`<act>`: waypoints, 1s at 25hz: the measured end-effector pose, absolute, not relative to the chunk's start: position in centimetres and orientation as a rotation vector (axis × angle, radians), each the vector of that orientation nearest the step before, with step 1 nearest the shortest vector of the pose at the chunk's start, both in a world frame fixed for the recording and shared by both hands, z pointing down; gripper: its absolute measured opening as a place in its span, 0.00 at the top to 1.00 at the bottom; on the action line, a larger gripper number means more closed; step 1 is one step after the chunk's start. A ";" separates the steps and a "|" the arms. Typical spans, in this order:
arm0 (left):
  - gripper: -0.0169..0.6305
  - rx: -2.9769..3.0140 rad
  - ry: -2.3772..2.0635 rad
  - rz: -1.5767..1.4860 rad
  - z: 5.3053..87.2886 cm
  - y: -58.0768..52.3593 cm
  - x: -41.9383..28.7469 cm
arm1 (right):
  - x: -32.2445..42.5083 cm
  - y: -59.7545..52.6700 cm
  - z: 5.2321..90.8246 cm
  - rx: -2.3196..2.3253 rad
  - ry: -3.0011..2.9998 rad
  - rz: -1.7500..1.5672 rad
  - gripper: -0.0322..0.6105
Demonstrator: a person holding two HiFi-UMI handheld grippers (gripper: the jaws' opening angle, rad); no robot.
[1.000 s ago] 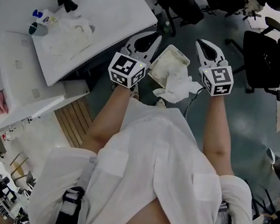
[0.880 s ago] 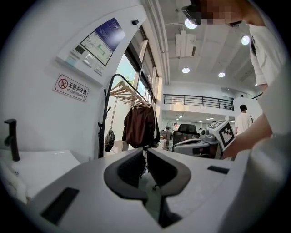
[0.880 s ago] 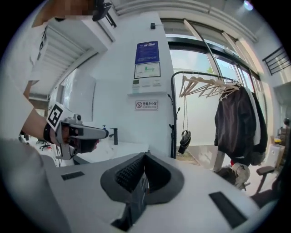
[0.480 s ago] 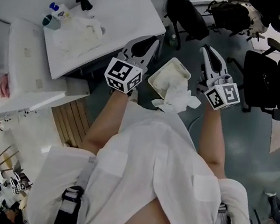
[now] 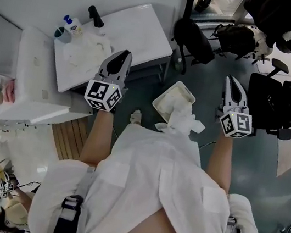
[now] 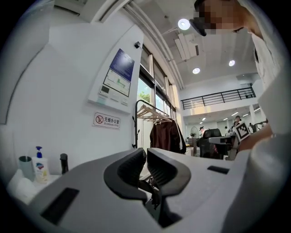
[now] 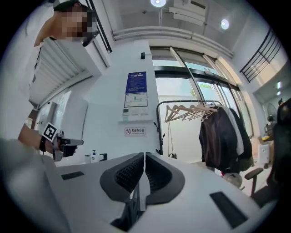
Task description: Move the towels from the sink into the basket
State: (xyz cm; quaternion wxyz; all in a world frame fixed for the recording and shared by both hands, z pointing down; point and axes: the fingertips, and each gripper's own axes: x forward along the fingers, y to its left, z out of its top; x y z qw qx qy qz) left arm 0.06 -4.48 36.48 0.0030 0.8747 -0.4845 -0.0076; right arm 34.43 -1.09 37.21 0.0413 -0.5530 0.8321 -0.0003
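Observation:
A white towel (image 5: 90, 48) lies crumpled in the sink of the white counter (image 5: 144, 29) at the upper left of the head view. Below the counter's right end, on the floor, stands a cream basket (image 5: 165, 101) with another white towel (image 5: 180, 122) draped over its near rim. My left gripper (image 5: 124, 53) hangs over the counter's near edge, just right of the sink towel, shut and empty. My right gripper (image 5: 233, 79) is right of the basket, shut, nothing in it. Both gripper views show closed jaws, left gripper (image 6: 146, 152) and right gripper (image 7: 144, 155), pointing at the room.
A black tap (image 5: 94, 16), a soap bottle (image 5: 70, 20) and a cup (image 5: 62, 34) stand at the sink's far side. Black office chairs (image 5: 195, 38) (image 5: 281, 104) stand beyond the basket. A coat rack with a dark jacket (image 7: 223, 132) is ahead of the right gripper.
Both grippers have spread apart from the basket: the left one went left toward the sink, the right one further right. The towel stays draped on the basket rim.

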 end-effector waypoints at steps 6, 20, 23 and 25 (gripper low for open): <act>0.92 2.677 -1.617 -0.052 36.2 -3.6 -3.0 | 37.0 0.2 37.2 -1.821 2.509 -0.024 0.91; 0.92 2.706 -1.560 -0.048 36.5 -2.3 -1.5 | 35.9 1.0 36.6 -1.802 2.526 -0.003 0.91; 0.92 2.707 -1.553 -0.050 36.5 -2.1 -1.2 | 36.2 1.4 36.6 -1.810 2.524 -0.006 0.91; 0.92 2.709 -1.552 -0.051 36.4 -2.0 -1.0 | 36.6 1.6 36.6 -1.815 2.521 -0.008 0.91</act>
